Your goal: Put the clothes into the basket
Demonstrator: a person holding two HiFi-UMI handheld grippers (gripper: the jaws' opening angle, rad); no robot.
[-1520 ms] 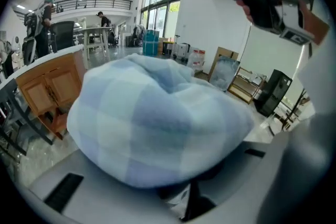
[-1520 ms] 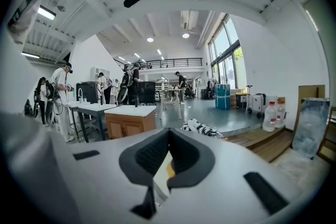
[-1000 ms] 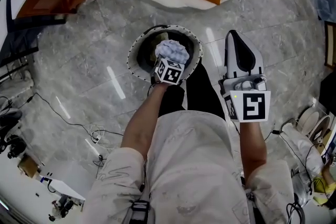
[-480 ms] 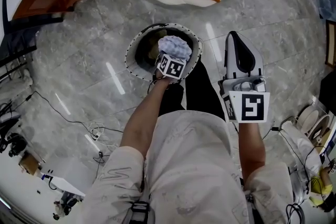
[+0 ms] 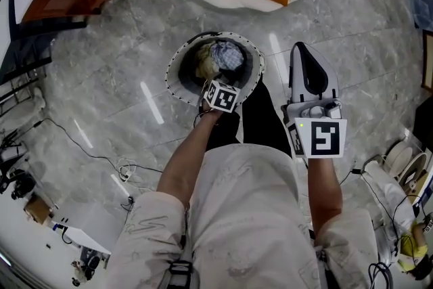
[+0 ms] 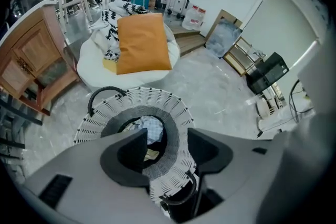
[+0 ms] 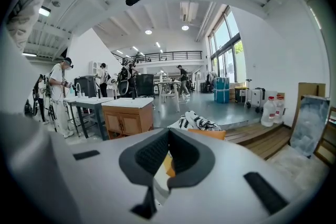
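Your left gripper (image 6: 167, 145) has just been opening: its jaws are spread wide with nothing between them, poised over the round black-and-white woven basket (image 6: 131, 99). The pale blue checked cloth (image 5: 227, 55) lies inside, beside a yellowish garment (image 5: 205, 67). Your right gripper (image 7: 167, 149), jaws pressed together and empty, hangs beside the basket.

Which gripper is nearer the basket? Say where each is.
Left. The left gripper hangs over the near rim of the basket, pointing down into it; its jaws have just been opening, nothing between them. The right gripper is off to its right in the head view, jaws shut.
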